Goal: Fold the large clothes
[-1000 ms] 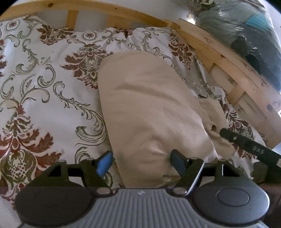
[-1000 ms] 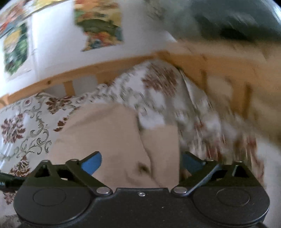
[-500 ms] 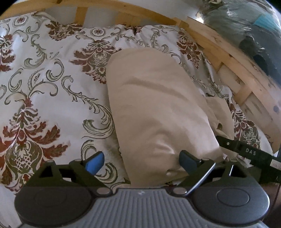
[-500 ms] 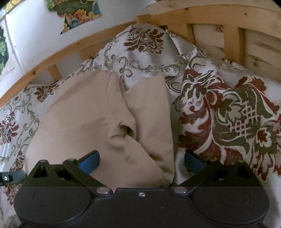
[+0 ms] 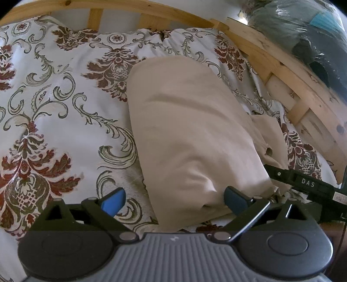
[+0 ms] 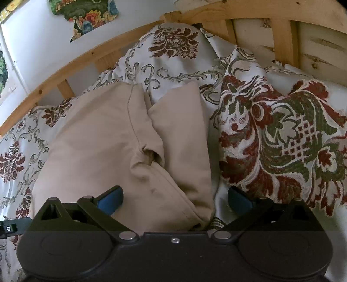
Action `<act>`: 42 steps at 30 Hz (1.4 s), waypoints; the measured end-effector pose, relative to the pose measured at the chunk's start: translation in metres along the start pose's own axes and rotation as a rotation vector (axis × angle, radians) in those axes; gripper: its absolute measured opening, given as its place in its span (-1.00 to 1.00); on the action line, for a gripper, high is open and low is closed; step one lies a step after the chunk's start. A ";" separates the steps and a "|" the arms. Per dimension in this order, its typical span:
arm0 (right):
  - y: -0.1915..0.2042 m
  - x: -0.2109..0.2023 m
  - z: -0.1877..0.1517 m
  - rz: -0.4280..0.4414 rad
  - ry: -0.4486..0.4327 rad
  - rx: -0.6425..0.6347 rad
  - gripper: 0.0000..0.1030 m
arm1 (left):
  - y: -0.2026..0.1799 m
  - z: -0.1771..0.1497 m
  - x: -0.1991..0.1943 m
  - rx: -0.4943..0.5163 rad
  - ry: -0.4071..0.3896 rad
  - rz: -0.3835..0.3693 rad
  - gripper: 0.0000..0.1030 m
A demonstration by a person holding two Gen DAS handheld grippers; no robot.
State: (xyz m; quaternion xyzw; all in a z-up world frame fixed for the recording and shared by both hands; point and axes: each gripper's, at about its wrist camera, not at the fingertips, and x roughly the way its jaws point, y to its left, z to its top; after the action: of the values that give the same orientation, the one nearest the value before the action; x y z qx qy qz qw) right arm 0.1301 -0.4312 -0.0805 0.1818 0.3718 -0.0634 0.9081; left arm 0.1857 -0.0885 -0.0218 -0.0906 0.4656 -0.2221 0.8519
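We see a beige garment (image 5: 190, 134) lying folded on the bed, on a white bedspread (image 5: 54, 104) patterned with dark red and green scrolls. It sits toward the bed's far right corner, where the two wooden rails of the bed frame (image 5: 279, 71) meet, and its long body runs from the near side up toward the far rail. One sleeve (image 6: 184, 138) lies flat just beside the body on the side of the right rail, its cuff end pointing at the far rail.

Our left tongs (image 5: 173, 200) stand wide; their jaws have just been opening, and the near edge of the garment lies between them. The right pad (image 5: 235, 199) is close against the cloth, while the left pad is apart from it over bare bedspread, so nothing is gripped. Our right tongs (image 6: 174, 200) are also spread wide, straddling the near end of the sleeve and the body's edge without pinching either. To their right the bedspread is bunched into a raised fold (image 6: 282, 138) against the rail. Bright printed pictures (image 6: 86, 15) hang on the wall beyond the far rail.
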 end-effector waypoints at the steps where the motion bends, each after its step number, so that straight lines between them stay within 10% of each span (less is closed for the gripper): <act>1: 0.000 0.000 0.000 0.000 0.001 -0.001 0.99 | 0.001 0.000 0.000 -0.001 0.001 0.000 0.93; 29: 0.001 0.001 -0.001 0.002 0.001 -0.001 0.99 | 0.002 -0.001 0.001 -0.004 0.002 -0.004 0.98; 42: -0.016 0.007 -0.004 0.143 -0.009 0.195 0.99 | 0.041 0.064 0.045 -0.042 0.076 -0.207 0.98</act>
State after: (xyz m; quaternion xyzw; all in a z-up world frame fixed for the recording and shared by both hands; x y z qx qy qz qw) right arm 0.1287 -0.4444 -0.0929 0.2951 0.3459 -0.0350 0.8900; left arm 0.2718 -0.0765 -0.0354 -0.1473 0.4904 -0.3022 0.8040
